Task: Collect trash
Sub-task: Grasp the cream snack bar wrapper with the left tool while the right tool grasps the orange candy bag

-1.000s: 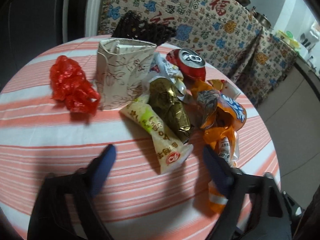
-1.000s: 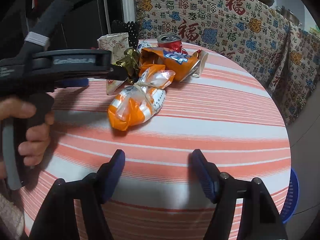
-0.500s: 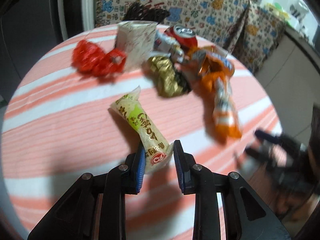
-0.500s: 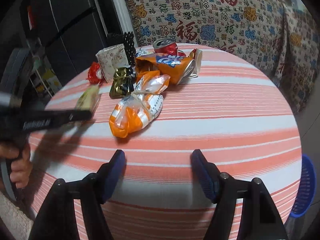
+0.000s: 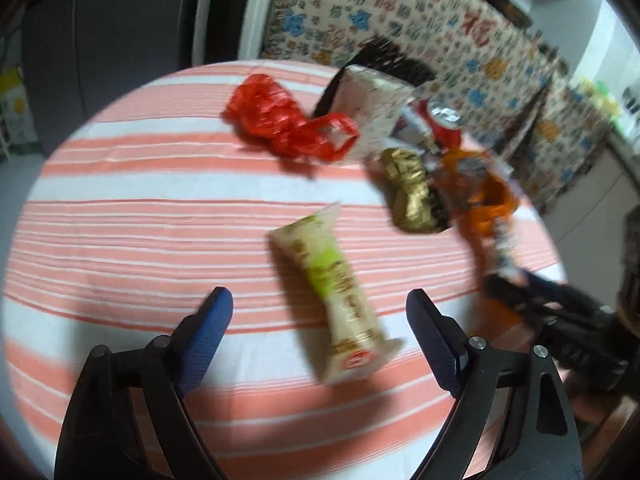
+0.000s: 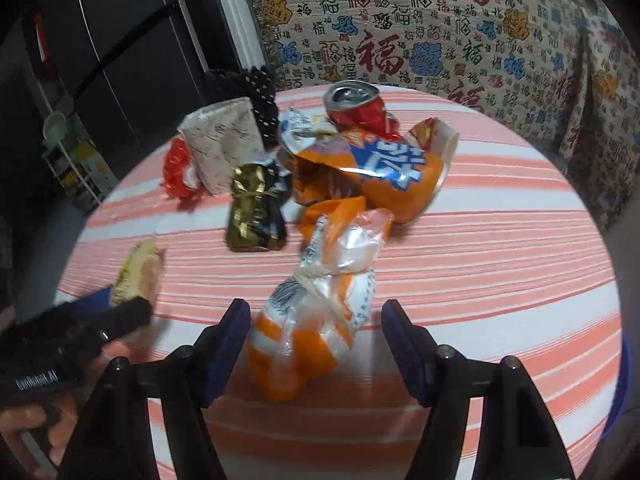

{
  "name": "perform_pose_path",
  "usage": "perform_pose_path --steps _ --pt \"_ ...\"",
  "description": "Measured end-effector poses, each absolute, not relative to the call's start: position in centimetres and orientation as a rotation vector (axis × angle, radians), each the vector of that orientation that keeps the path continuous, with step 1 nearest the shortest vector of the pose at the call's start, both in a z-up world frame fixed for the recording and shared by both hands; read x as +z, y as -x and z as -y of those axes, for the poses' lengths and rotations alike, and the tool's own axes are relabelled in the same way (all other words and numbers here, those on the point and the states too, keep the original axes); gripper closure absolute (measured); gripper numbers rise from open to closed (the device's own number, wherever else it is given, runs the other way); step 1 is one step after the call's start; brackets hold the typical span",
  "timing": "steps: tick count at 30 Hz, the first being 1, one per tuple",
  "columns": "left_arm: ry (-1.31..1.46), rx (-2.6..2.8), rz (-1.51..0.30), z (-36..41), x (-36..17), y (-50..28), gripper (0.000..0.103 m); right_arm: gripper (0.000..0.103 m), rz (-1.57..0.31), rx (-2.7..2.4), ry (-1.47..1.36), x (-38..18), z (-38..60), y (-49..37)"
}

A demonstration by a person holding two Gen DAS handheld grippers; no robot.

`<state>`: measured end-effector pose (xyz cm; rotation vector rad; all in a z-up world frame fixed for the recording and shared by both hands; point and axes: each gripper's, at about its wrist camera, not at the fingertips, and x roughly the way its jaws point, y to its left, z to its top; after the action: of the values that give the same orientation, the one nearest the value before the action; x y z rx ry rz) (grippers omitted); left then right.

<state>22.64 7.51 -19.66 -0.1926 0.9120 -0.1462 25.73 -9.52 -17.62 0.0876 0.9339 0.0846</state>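
A cream and green snack wrapper (image 5: 336, 292) lies flat on the striped tablecloth (image 5: 120, 220), apart from the pile. My left gripper (image 5: 318, 312) straddles its near end; the jaws are opening and the pads do not touch it. An orange and clear wrapper (image 6: 316, 320) lies between the jaws of my right gripper (image 6: 317, 312), which are closing without pressing on it. Behind it sit a gold wrapper (image 6: 254, 208), an orange chip bag (image 6: 384, 172), a red can (image 6: 356, 108), a patterned paper bag (image 6: 224, 144) and a red plastic bag (image 5: 288, 128).
The round table ends close on all sides. A blue basket (image 6: 624, 392) shows below its right edge. Furniture under a patterned cloth (image 6: 440, 40) stands behind, with a dark cabinet (image 6: 120, 40) to the left. A hand (image 6: 24, 424) holds the left gripper.
The left gripper shut on the cream wrapper, dragged it out of the pile toward me, then opened and let it go. The right gripper moved forward around the orange and clear wrapper.
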Motion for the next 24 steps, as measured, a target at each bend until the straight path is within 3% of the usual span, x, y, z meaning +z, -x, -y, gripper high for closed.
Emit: perform_pose_path --steps 6,10,16,22,24 --pt "0.21 -0.143 -0.93 -9.5 -19.5 -21.9 0.013 0.036 -0.962 0.049 -0.024 -17.9 13.1 -23.4" --pt "0.149 -0.168 -0.929 -7.7 -19.9 -22.3 0.006 0.028 -0.966 0.108 0.026 -18.3 13.0 -23.0" --pt "-0.043 -0.068 -0.923 -5.1 -20.7 -23.2 0.005 0.02 -0.967 0.088 0.086 -18.9 11.8 -24.4" --pt "-0.038 -0.072 -0.921 -5.3 -20.6 -23.2 0.006 0.019 -1.026 0.108 0.111 -18.4 12.1 -26.4" --pt "-0.036 -0.075 -0.911 -5.4 -20.5 -23.0 0.012 0.019 -0.997 0.124 0.121 -17.7 12.2 -26.4"
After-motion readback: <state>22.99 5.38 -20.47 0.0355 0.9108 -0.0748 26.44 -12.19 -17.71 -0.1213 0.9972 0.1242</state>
